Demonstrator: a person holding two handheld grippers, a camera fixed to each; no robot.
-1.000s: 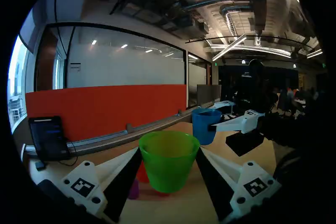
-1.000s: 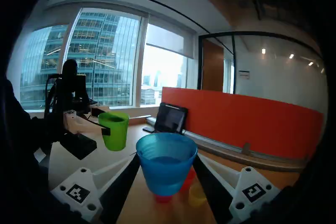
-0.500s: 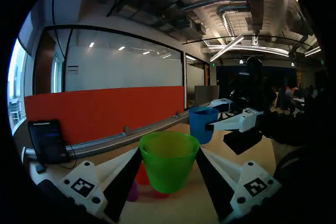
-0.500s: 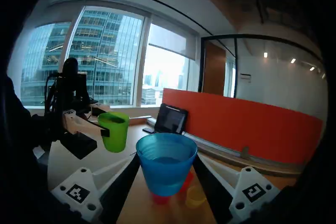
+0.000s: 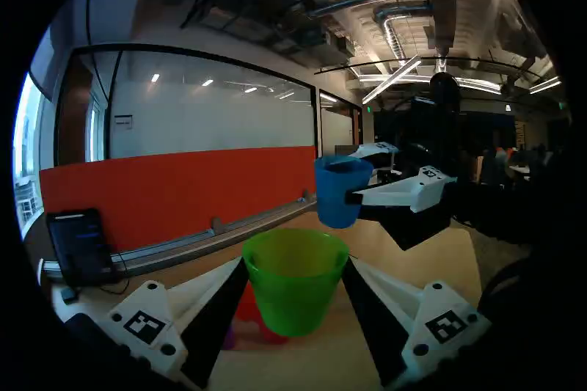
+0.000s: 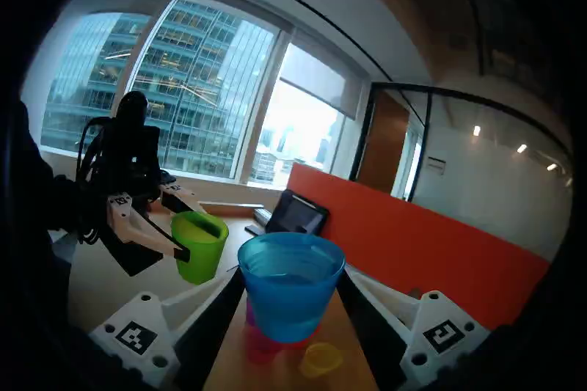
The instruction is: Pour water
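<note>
We see the left tongs (image 5: 293,268) clamped on an upright green cup (image 5: 295,299) and the right tongs (image 6: 291,272) clamped on a blue cup (image 6: 290,314) holding water (image 6: 293,282).

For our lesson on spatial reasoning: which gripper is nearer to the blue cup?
Right. The right gripper grips the blue cup between its fingers; the left gripper, holding the green cup, is off to the side, apart from it.
</note>
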